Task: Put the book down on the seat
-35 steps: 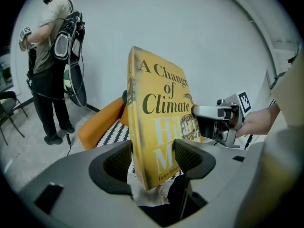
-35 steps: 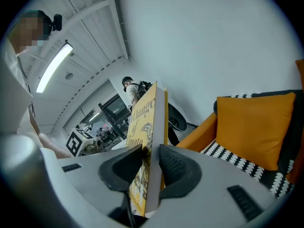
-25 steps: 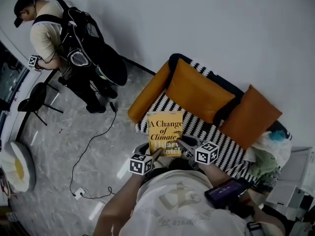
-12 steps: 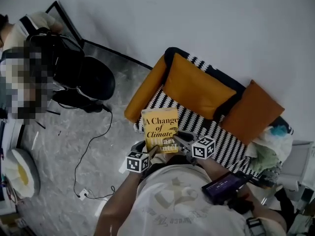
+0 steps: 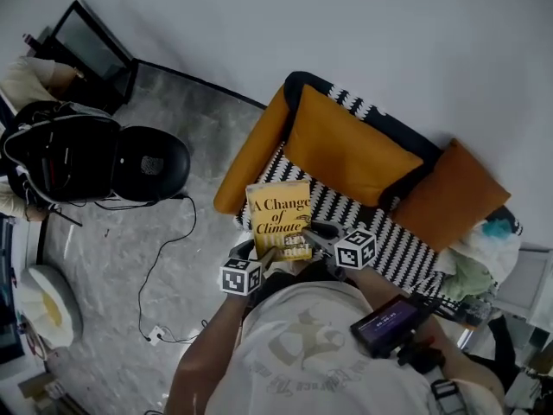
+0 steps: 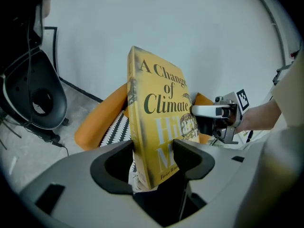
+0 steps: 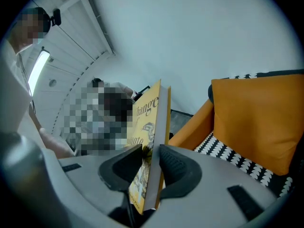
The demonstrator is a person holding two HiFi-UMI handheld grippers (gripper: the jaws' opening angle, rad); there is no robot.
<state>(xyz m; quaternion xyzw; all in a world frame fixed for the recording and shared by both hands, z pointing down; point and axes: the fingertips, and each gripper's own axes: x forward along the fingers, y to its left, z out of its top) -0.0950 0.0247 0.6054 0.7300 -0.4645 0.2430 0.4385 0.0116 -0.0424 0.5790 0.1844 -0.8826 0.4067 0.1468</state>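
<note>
book held at frame centre, over the front edge of the striped seat; left gripper clamps its lower edge, right gripper its side. open floor lower left.

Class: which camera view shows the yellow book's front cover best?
The left gripper view: the book turns its cover to the camera, title large. The head view shows it small, from above; the right gripper view, nearly edge-on.

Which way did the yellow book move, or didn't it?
No. The yellow book sits just where it did against the orange armrest and patterned seat; only the camera swung.
</note>
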